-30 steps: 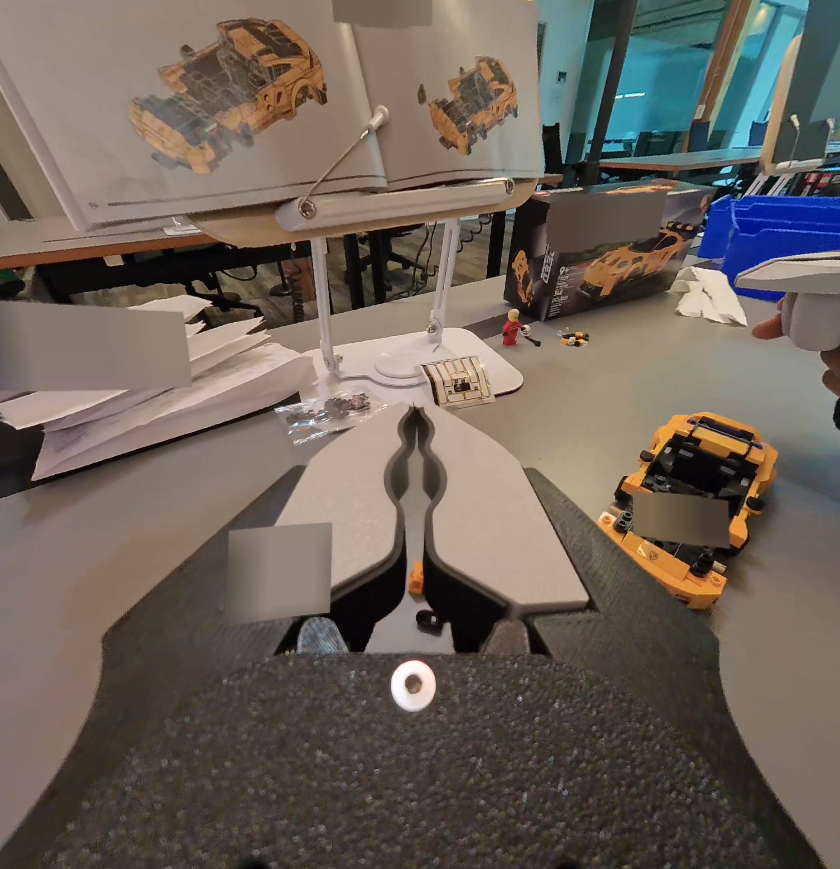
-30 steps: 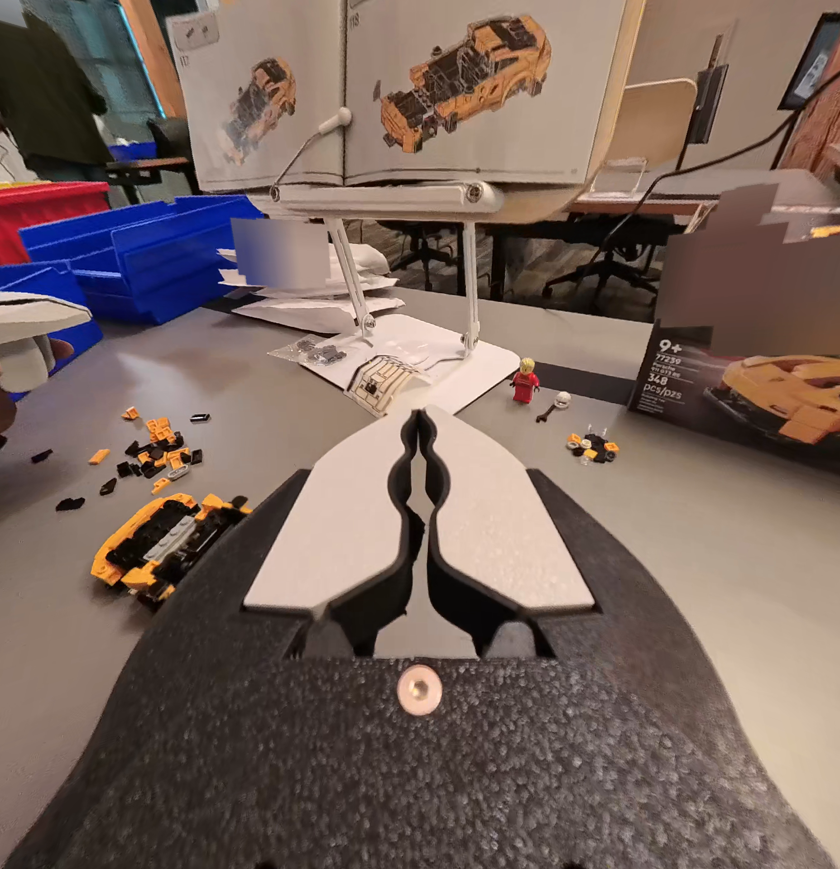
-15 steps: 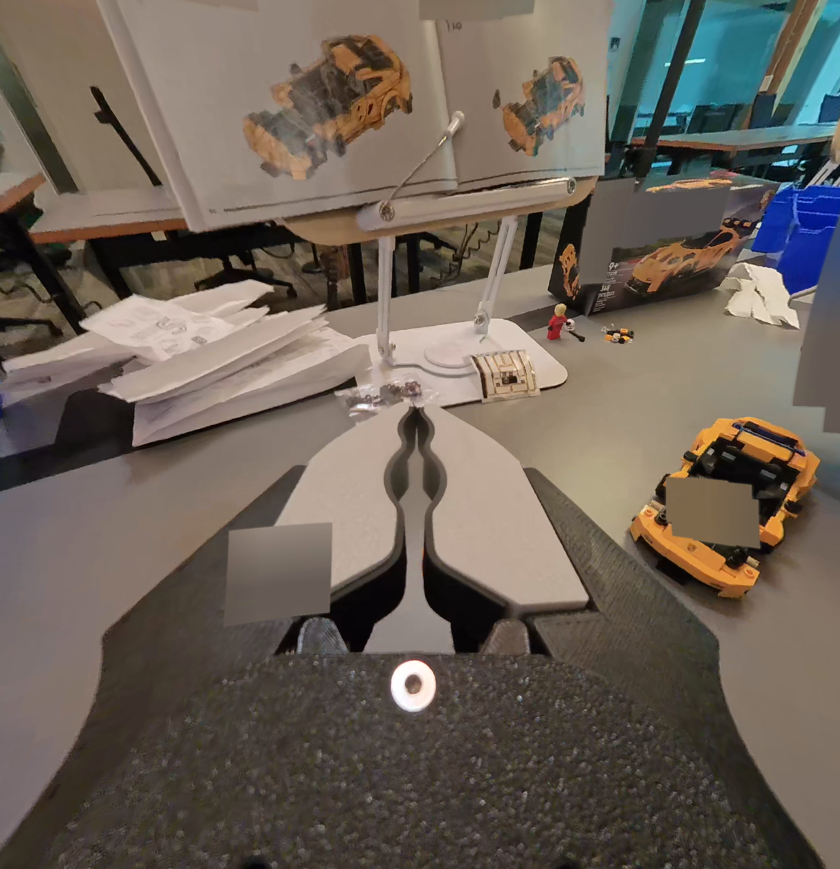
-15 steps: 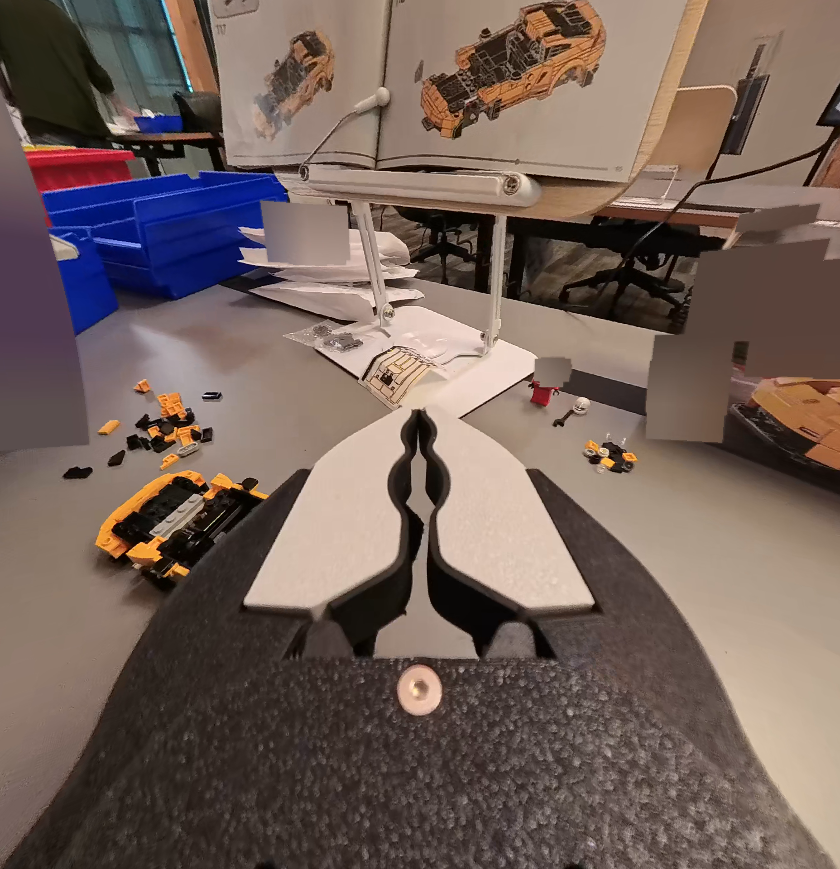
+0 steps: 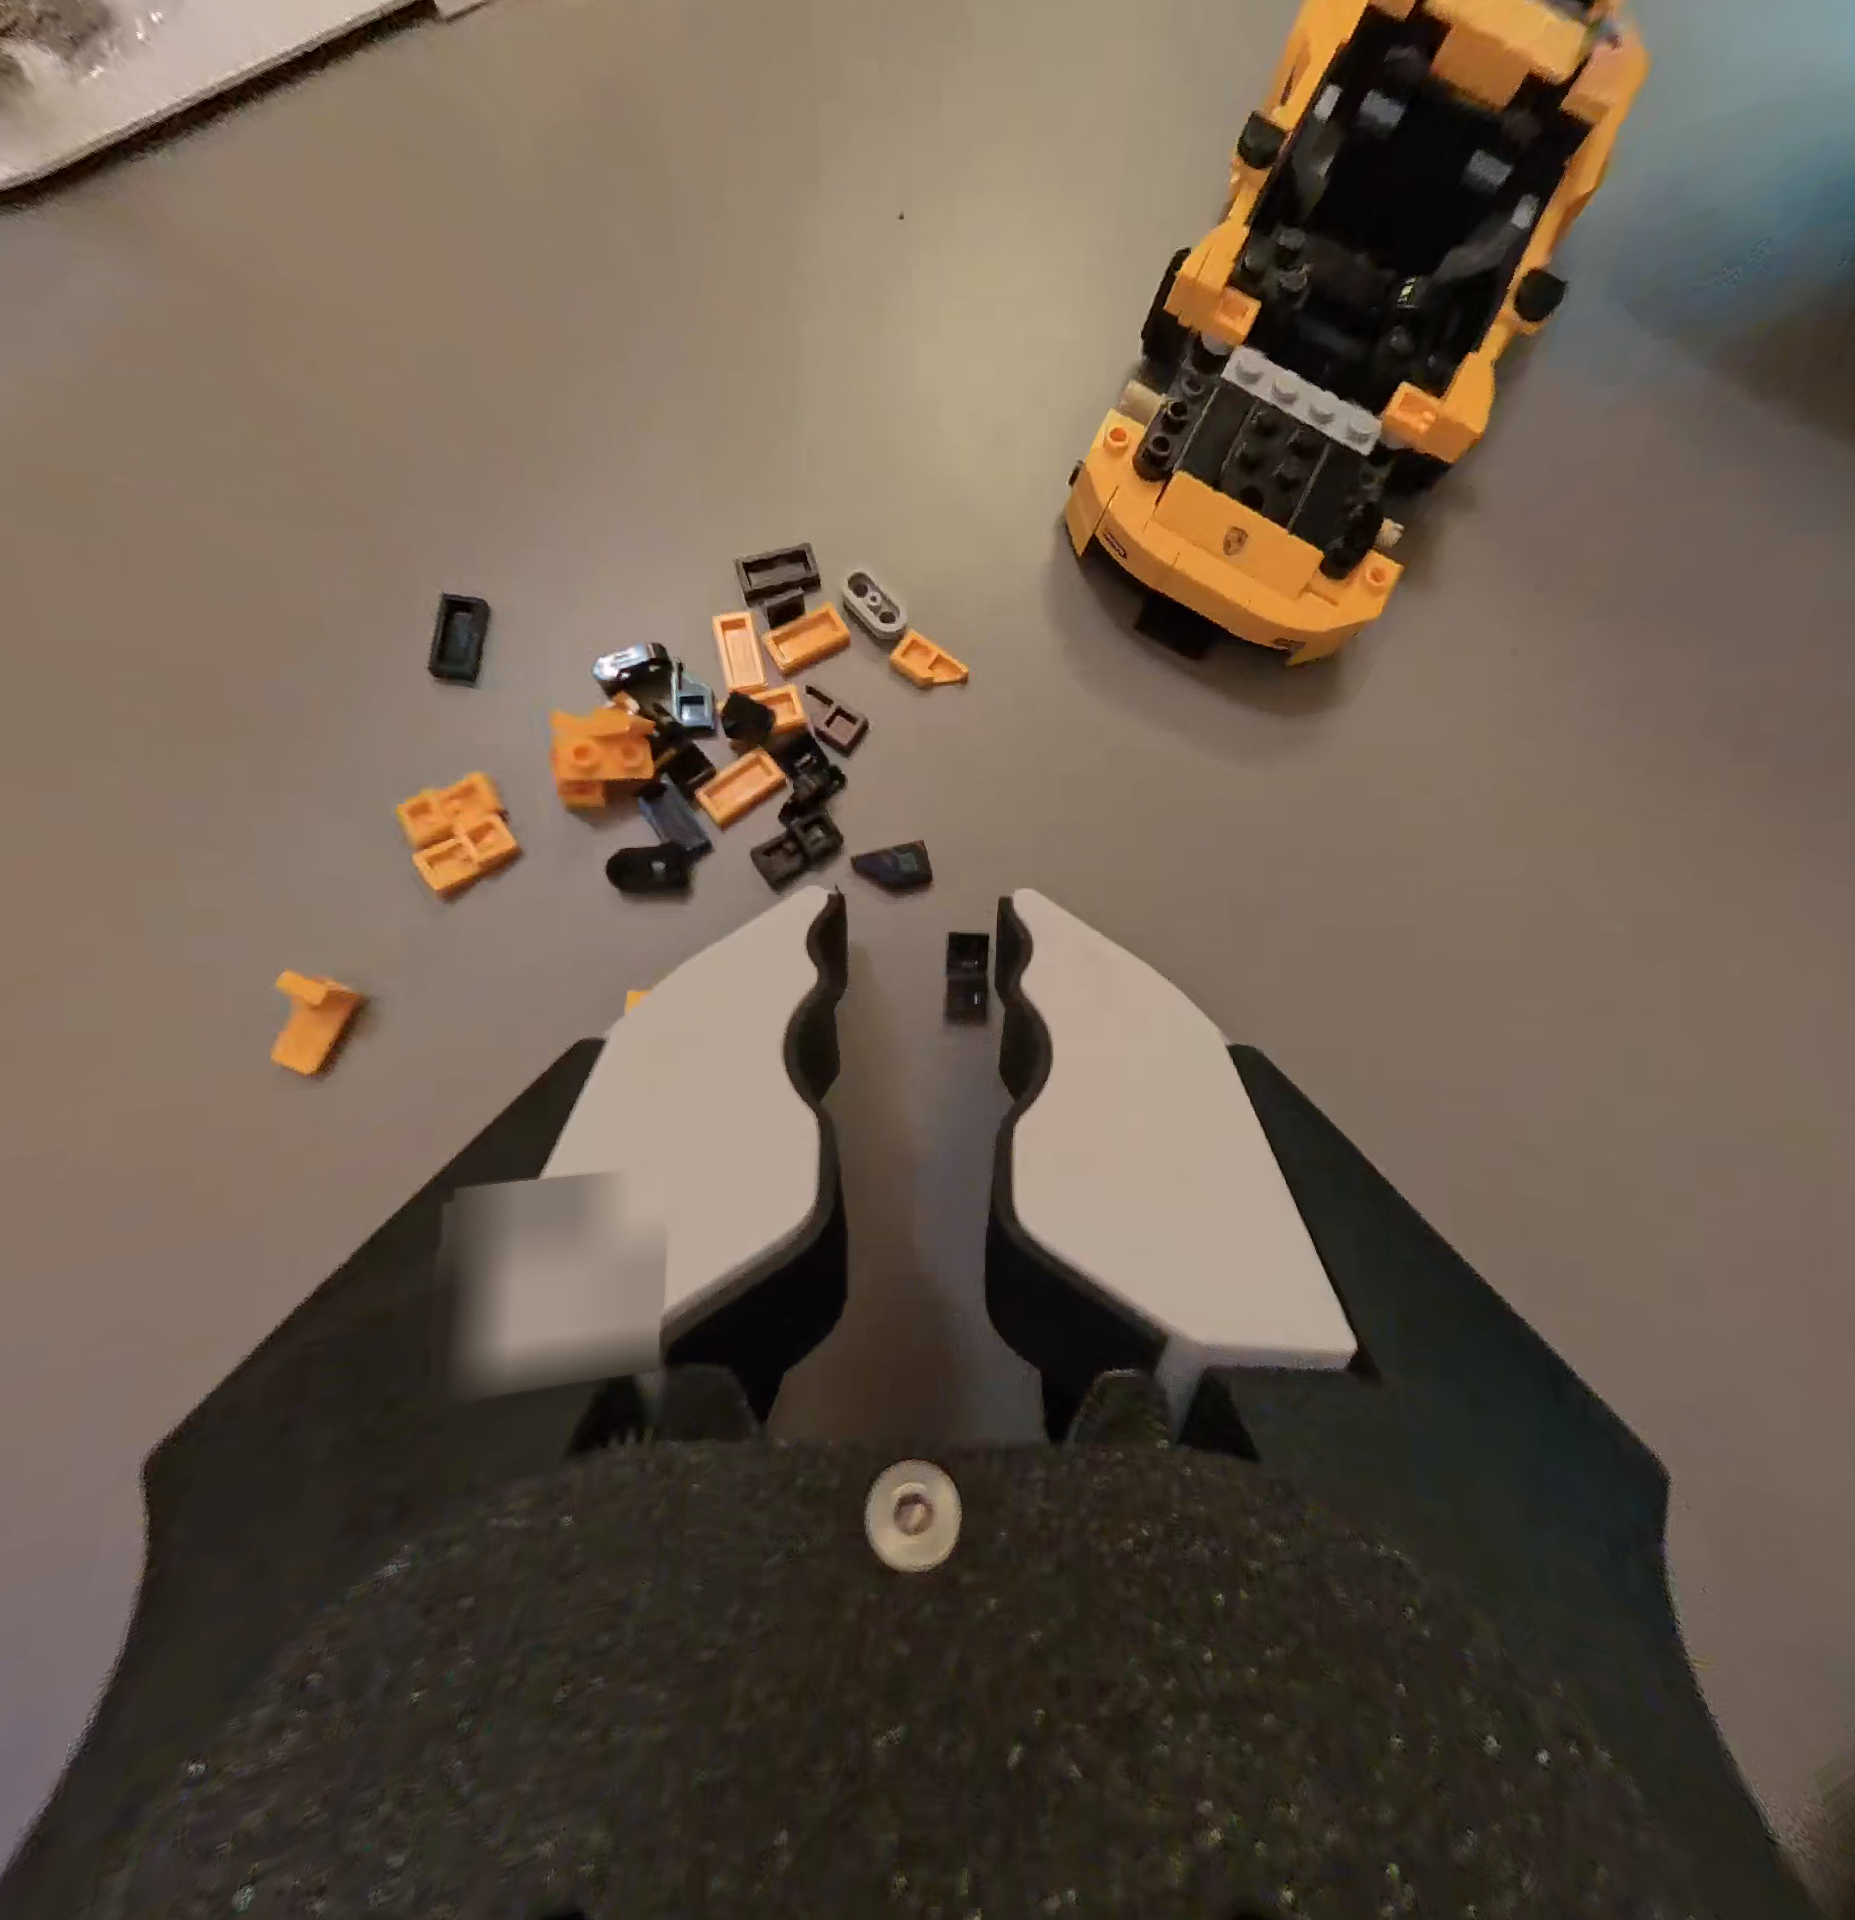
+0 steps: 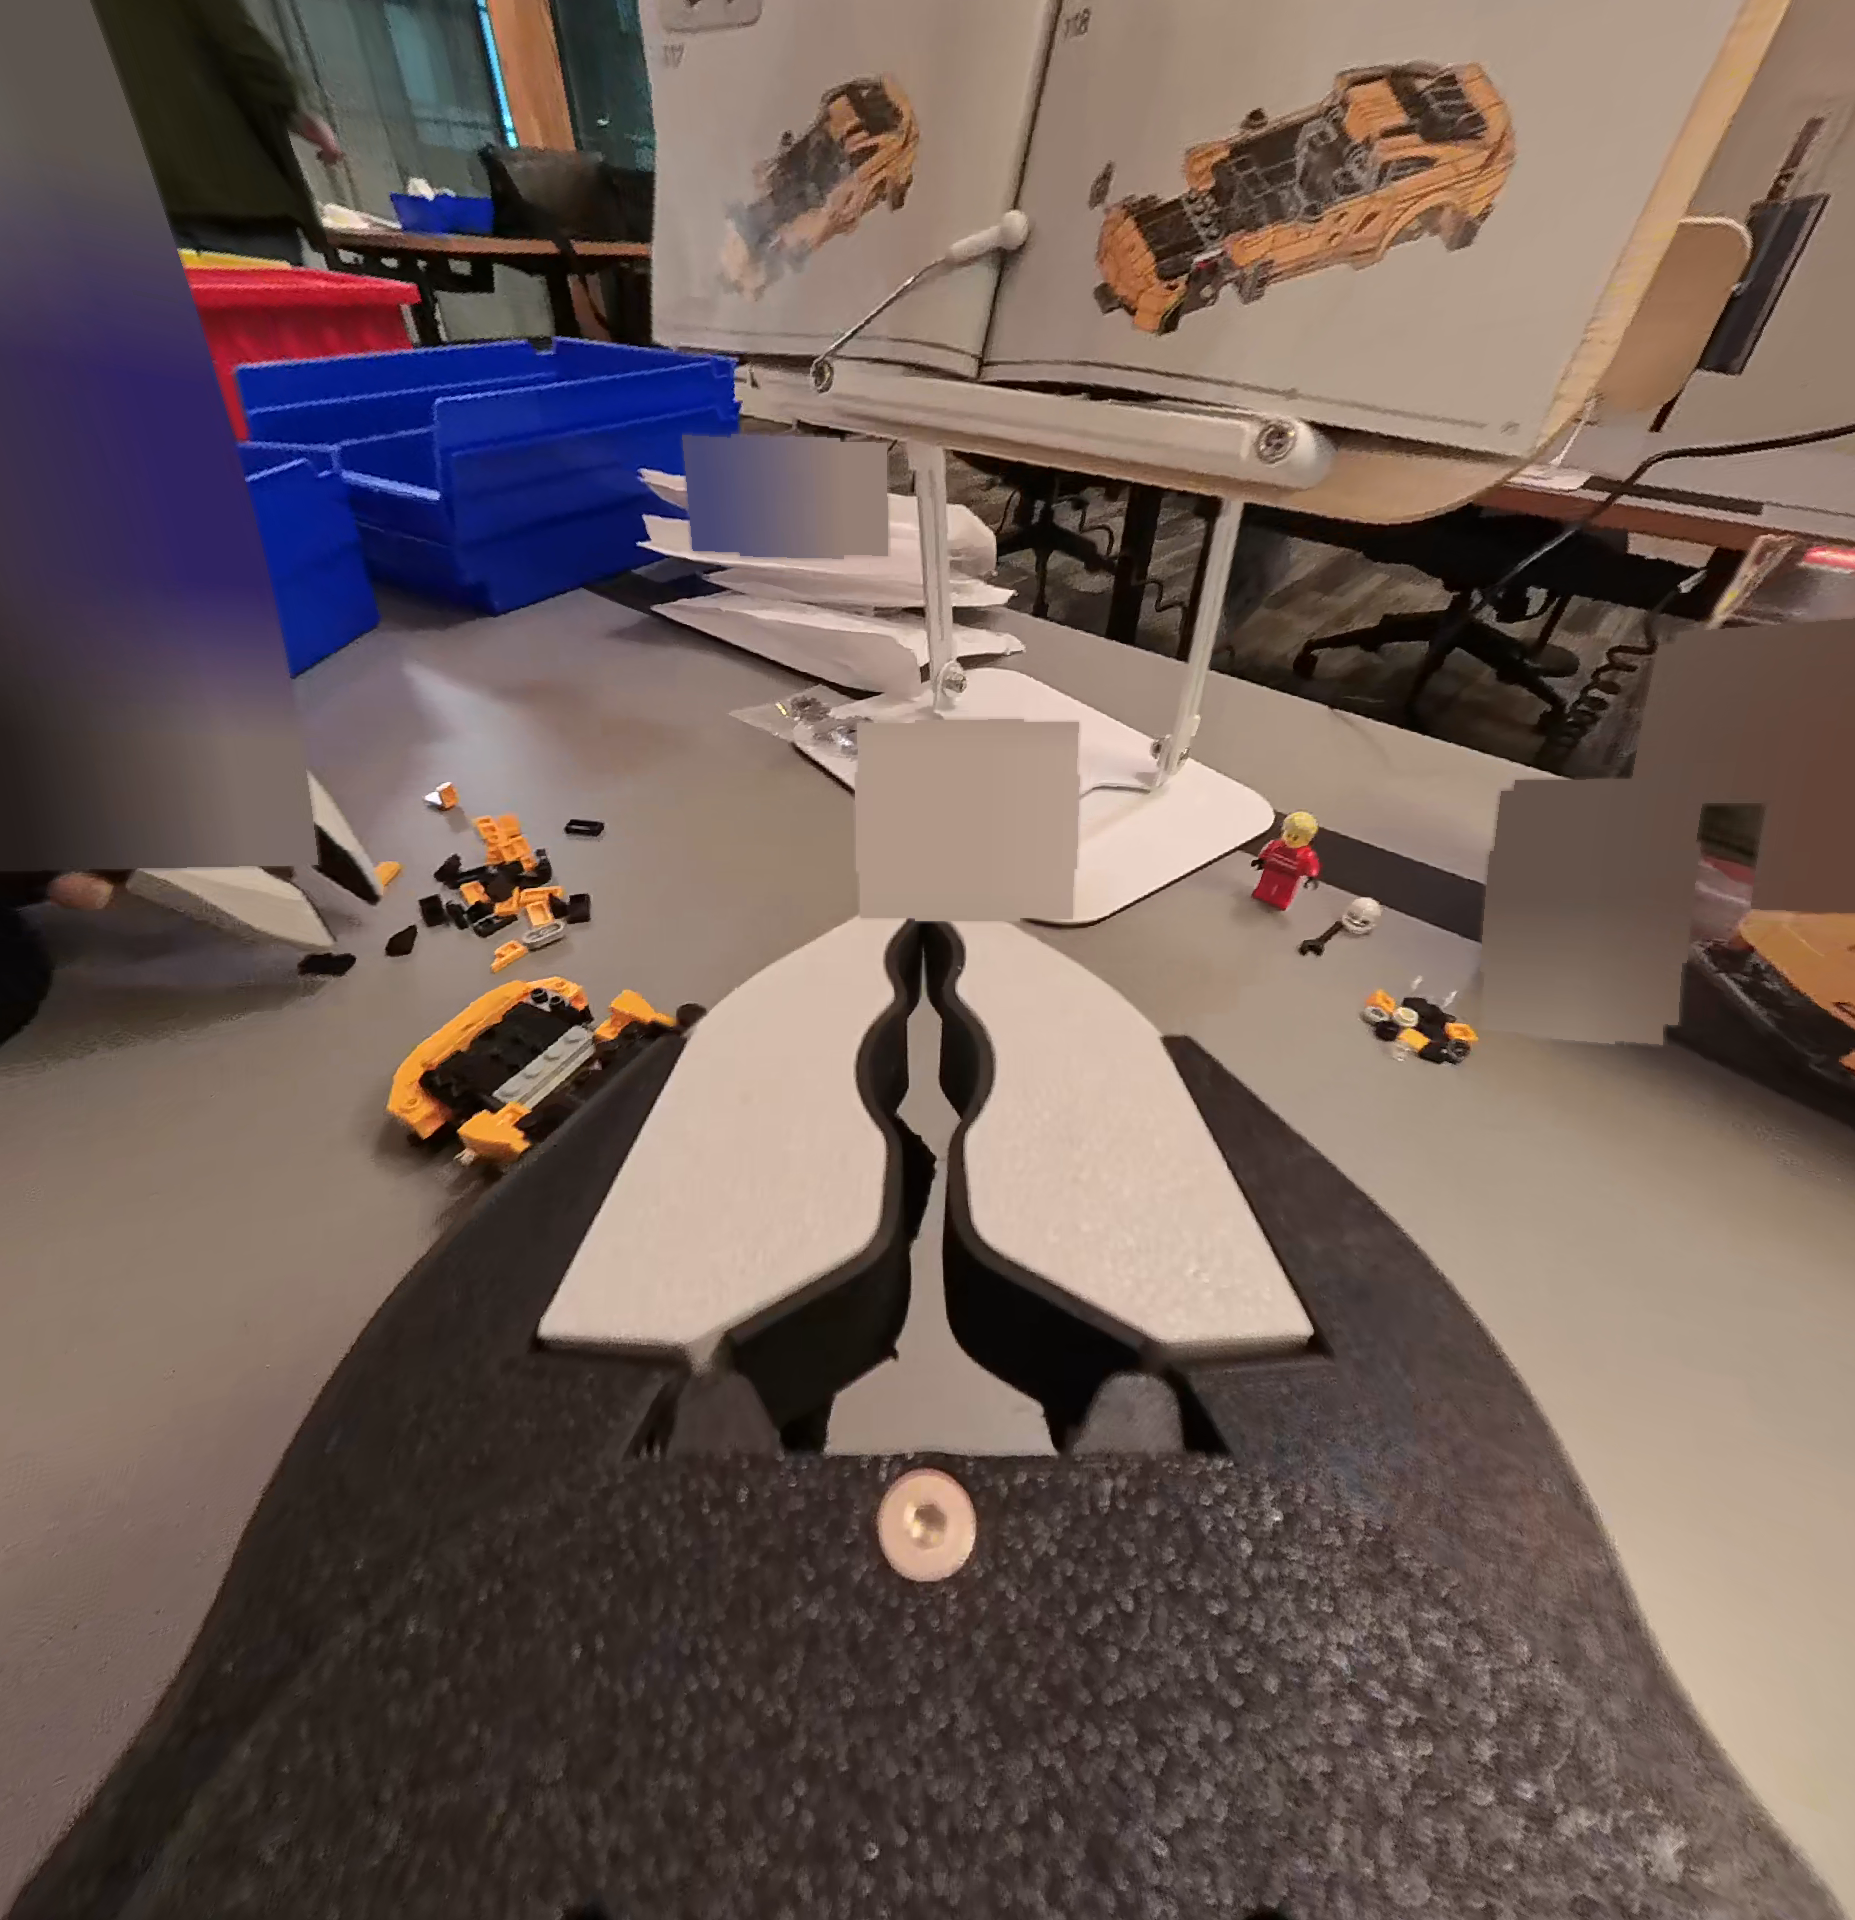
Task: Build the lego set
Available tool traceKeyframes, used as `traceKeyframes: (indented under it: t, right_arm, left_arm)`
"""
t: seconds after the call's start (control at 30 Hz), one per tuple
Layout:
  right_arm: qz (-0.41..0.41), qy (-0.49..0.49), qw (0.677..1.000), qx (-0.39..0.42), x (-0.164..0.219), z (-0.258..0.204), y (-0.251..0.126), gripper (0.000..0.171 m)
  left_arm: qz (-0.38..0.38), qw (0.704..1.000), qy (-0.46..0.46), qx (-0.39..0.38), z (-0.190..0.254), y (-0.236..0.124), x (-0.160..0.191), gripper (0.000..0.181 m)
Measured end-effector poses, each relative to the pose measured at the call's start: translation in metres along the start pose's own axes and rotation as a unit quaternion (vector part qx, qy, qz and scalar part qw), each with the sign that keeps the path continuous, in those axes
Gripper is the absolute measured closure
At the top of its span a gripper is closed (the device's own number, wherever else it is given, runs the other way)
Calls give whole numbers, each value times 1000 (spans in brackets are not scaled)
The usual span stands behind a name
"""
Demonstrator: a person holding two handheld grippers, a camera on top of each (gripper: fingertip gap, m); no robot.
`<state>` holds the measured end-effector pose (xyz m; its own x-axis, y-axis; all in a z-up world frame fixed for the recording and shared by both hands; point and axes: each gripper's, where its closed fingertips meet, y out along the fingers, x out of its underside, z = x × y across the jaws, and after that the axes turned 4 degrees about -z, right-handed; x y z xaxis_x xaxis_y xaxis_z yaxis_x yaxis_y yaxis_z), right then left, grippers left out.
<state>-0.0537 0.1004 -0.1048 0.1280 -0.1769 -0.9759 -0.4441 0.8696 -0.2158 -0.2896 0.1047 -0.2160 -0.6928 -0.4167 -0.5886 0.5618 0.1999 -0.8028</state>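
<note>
- Two grippers: left gripper (image 5: pixel 921 906) parted, empty, over small black plate (image 5: pixel 967 977); right gripper (image 6: pixel 921 940) closed, empty.
- Loose-brick pile (image 5: pixel 694 727) at 11 o'clock; orange car model (image 5: pixel 1349 343) at 1 o'clock.
- Step: part selection, judged; next, lower, centre, pinch plate.

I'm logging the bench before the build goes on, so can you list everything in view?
Lego car: one, orange and black, part-built, on the grey table.
Loose bricks: a pile, orange and black, beside the car.
Small black brick: one, between the left gripper's fingers.
Instruction book: one, open on a white stand.
Minifigure: one, red, by the stand.
Blue bins: several, far left.
Left gripper: open.
Right gripper: shut.
</note>
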Motion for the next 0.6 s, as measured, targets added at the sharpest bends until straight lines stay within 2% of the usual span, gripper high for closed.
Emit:
traceKeyframes:
  t: [0.2,0.33,0.43,0.6]
  right_arm:
    - [3,10,1000,-19,-1,-4,-1,171]
    - [4,21,999,-32,1,-5,-1,171]
    - [1,28,999,-39,3,-5,-1,171]
    - [8,25,999,-46,-3,-10,-4,171]
  left_arm:
    - [-34,998,-11,-59,-5,14,0,158]
    - [-35,998,-10,-61,-2,17,-3,167]
    - [-40,997,-13,-67,0,17,-4,168]
    - [-39,998,-25,-51,34,21,-5,168]
